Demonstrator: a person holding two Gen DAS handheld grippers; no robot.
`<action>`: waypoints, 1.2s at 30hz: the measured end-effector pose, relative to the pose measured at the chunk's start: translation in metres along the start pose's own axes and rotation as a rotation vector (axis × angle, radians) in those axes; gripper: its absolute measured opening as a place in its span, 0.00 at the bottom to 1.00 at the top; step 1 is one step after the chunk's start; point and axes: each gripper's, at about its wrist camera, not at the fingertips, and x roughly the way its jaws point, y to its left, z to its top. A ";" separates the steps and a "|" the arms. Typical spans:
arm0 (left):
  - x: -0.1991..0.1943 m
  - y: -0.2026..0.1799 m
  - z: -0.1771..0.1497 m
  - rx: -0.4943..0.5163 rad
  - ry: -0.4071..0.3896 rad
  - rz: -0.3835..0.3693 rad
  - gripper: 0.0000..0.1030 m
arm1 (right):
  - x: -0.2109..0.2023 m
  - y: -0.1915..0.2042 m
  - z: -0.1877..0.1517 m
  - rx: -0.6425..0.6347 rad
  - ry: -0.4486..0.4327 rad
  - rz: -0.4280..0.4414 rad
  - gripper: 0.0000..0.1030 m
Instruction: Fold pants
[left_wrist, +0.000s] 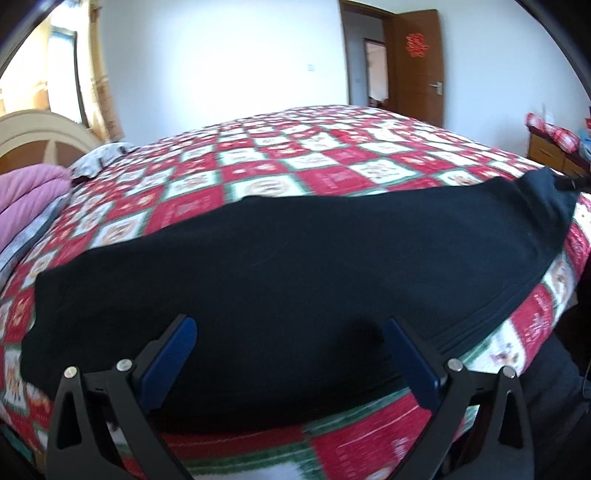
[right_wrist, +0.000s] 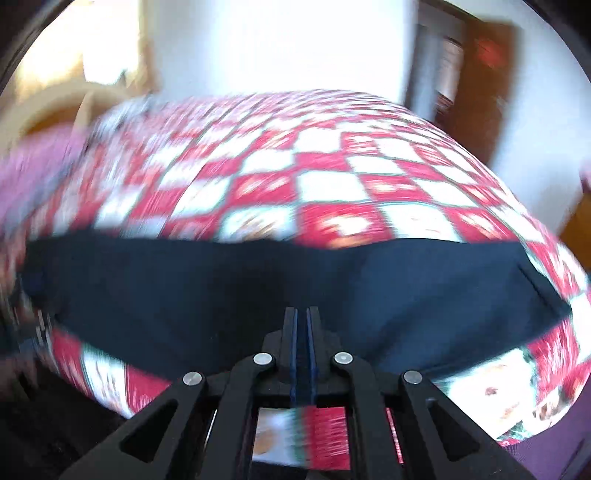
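Note:
Black pants (left_wrist: 295, 266) lie spread lengthwise across the near side of a bed with a red, white and green checked quilt (left_wrist: 295, 155). My left gripper (left_wrist: 291, 332) is open, its blue-padded fingers (left_wrist: 173, 350) spread over the pants' near edge, holding nothing. In the blurred right wrist view the pants (right_wrist: 258, 288) stretch across the quilt (right_wrist: 314, 177). My right gripper (right_wrist: 302, 314) is shut, its jaws together just above the pants' near edge; no cloth shows between them.
A pink folded blanket (left_wrist: 29, 199) and a grey patterned pillow (left_wrist: 99, 158) lie at the bed's left end by the headboard (left_wrist: 33, 133). A wooden door (left_wrist: 417, 62) stands open in the far wall. A wooden nightstand (left_wrist: 550, 155) is at the right.

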 end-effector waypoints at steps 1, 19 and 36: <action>0.003 -0.005 0.003 0.011 0.004 -0.012 1.00 | -0.006 -0.033 0.004 0.110 -0.031 0.003 0.33; 0.015 0.002 -0.006 -0.081 -0.067 0.017 1.00 | -0.034 -0.231 -0.015 0.673 -0.135 0.048 0.56; 0.011 0.003 -0.011 -0.083 -0.090 0.013 1.00 | -0.015 -0.231 -0.026 0.648 -0.217 0.144 0.11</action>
